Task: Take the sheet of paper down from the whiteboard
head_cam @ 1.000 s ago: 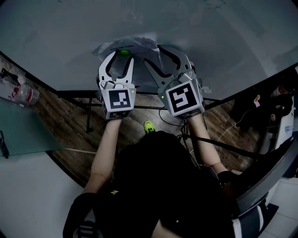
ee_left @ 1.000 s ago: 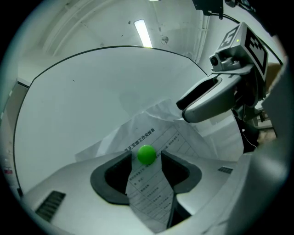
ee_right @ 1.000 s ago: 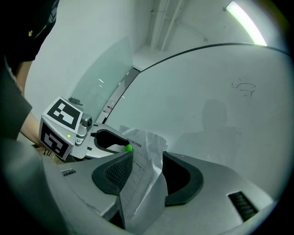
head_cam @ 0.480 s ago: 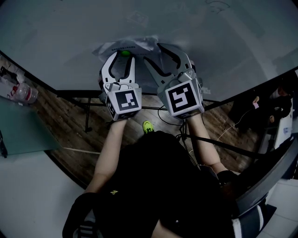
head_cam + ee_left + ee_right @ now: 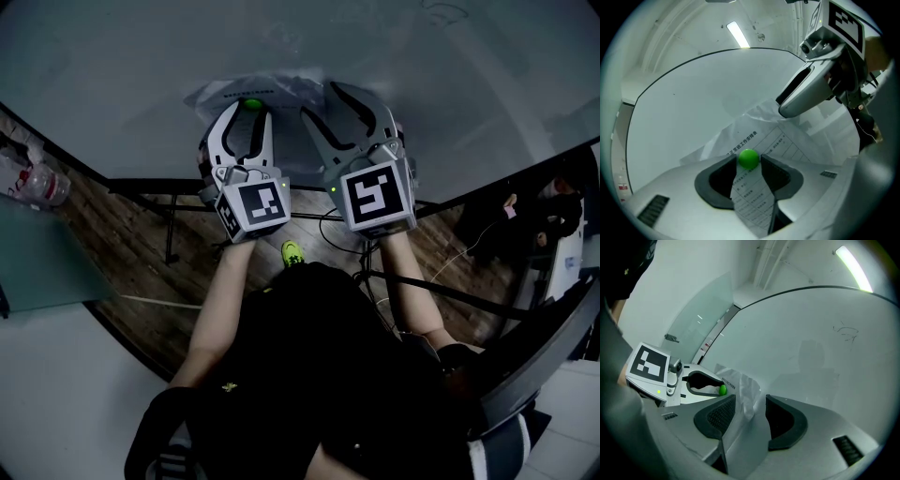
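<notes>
A crumpled printed sheet of paper hangs low on the whiteboard, pinned by a small green magnet. My left gripper points level at the board; its jaws have just been closing and now touch the magnet on both sides. To its right, my right gripper stands open. A bunched fold of the paper stands up between its pads without being pinched.
The whiteboard's dark stand rises from a wooden floor with cables. A plastic water bottle lies at the left beside a glass panel. A chair frame is at the lower right.
The left gripper's jaws have narrowed from wide open around the green magnet, and that gripper has rolled slightly. Both grippers sit a little higher in the head view. The paper stays on the board.
</notes>
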### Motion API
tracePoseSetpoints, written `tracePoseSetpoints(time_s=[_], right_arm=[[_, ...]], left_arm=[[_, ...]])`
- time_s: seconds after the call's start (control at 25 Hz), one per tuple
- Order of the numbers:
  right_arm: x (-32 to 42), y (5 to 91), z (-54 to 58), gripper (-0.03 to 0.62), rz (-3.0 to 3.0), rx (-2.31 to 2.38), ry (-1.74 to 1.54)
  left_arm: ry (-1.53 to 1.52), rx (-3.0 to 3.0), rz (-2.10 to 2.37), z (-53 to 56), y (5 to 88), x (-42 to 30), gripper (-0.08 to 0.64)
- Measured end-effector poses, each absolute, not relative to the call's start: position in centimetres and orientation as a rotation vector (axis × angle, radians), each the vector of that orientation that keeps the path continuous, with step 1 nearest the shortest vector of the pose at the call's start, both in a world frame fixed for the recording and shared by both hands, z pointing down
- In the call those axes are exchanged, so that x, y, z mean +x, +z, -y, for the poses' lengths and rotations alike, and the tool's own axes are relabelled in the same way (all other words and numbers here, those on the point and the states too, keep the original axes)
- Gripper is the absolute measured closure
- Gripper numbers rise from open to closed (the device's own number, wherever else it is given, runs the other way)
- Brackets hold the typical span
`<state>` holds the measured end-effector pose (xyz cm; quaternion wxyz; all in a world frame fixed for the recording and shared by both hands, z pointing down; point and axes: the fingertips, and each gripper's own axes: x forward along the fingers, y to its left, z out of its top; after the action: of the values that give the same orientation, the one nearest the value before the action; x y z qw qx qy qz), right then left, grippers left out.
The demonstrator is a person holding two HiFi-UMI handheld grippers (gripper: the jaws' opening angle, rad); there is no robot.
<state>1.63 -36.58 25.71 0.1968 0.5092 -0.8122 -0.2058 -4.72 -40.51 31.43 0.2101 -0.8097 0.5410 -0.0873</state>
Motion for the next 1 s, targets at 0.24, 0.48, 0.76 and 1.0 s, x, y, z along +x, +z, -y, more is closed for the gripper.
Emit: tracePoseSetpoints(time_s=[0.24, 0.48, 0.76, 1.0], right_arm=[[1.5, 26.2, 36.7, 0.397, 2.275, 1.399, -0.566], [1.2, 25.8, 36.8, 0.397, 2.262, 1.385, -0.609], [0.7, 25.5, 37.1, 0.422, 2.209, 1.366, -0.691], [0.5, 25.0, 37.4, 0.462, 2.115, 1.355, -0.801]], left_arm=[[-0.235, -2.247, -1.508, 40.5, 31.5, -4.5, 0.413], [-0.223, -2.250, -1.510, 40.5, 31.5, -4.6, 0.414], [-0.222, -2.248, -1.507, 40.5, 31.5, -4.6, 0.423], [-0.221, -2.247, -1.510, 40.4, 31.5, -4.6, 0.423]])
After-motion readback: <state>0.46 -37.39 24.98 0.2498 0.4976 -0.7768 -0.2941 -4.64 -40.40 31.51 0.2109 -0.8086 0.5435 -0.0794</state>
